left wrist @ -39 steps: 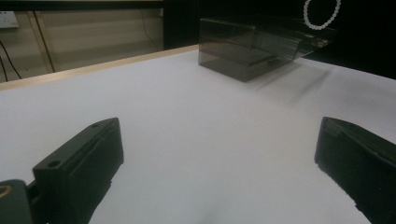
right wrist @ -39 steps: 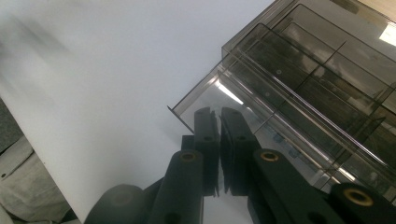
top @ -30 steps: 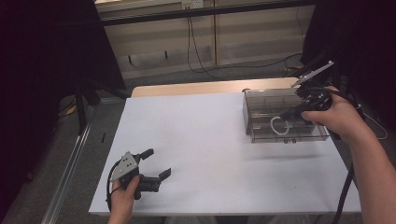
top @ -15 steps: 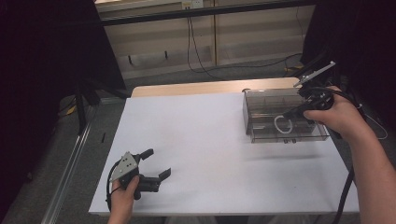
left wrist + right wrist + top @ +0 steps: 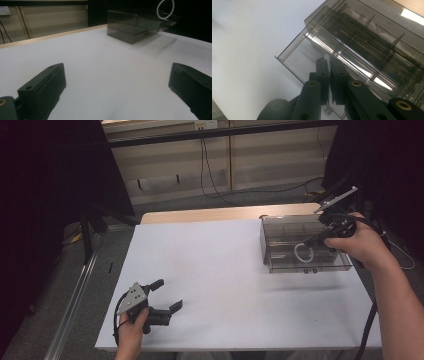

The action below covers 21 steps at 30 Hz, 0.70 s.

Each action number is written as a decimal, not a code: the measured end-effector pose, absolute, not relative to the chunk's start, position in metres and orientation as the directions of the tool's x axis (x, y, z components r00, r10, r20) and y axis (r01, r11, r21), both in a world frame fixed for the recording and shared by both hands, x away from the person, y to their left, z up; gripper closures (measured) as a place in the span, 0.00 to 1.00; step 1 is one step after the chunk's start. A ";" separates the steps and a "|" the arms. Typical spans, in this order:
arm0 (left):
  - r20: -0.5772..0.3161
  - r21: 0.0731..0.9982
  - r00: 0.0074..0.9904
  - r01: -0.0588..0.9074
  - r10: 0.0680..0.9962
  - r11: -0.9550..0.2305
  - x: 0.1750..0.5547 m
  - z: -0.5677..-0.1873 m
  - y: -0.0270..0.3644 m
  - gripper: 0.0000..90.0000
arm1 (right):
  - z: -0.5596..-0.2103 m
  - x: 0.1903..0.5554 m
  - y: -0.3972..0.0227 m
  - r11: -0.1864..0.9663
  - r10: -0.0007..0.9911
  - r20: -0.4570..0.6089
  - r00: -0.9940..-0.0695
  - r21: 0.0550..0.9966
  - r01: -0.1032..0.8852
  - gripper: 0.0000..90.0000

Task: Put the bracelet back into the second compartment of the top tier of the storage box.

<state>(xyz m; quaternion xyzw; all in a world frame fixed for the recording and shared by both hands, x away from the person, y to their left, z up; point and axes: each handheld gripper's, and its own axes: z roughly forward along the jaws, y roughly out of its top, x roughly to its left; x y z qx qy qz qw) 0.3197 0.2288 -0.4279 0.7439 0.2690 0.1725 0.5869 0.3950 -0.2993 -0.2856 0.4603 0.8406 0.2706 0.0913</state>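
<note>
A smoky clear organiser box [image 5: 287, 226] stands at the right of the white table [image 5: 215, 270], its bottom drawer [image 5: 325, 265] pulled out toward me. My right gripper [image 5: 314, 241] hovers over that drawer, shut on a white bead bracelet [image 5: 303, 253] that dangles as a loop into the drawer. In the right gripper view the jaws [image 5: 328, 62] are pressed together above the drawer [image 5: 297, 56], a white sliver between their tips. From the left gripper view the bracelet [image 5: 165, 10] hangs above the box [image 5: 135, 27]. My left gripper [image 5: 167, 295] rests open on the table's near left, nothing between its jaws [image 5: 117, 82].
A strip of wooden tabletop [image 5: 210, 214] shows behind the white sheet. Cables [image 5: 210, 175] run along the wall and floor beyond. A metal rail [image 5: 75, 300] lies on the floor at the left. The box's upper compartments [image 5: 372, 37] have dividers.
The right gripper and the bracelet have edged slightly right above the drawer. The left gripper has kept still.
</note>
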 end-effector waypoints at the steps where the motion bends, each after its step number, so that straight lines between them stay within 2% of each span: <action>1: -0.059 0.966 0.796 0.197 0.602 -0.167 0.320 -0.428 0.229 0.02 | -0.287 0.395 -0.299 0.431 0.823 0.093 -0.561 0.540 0.723 0.96; 21: -0.057 0.965 0.796 0.197 0.602 -0.170 0.320 -0.428 0.228 0.02 | -0.307 0.388 -0.301 0.432 0.828 0.089 -0.554 0.530 0.730 0.96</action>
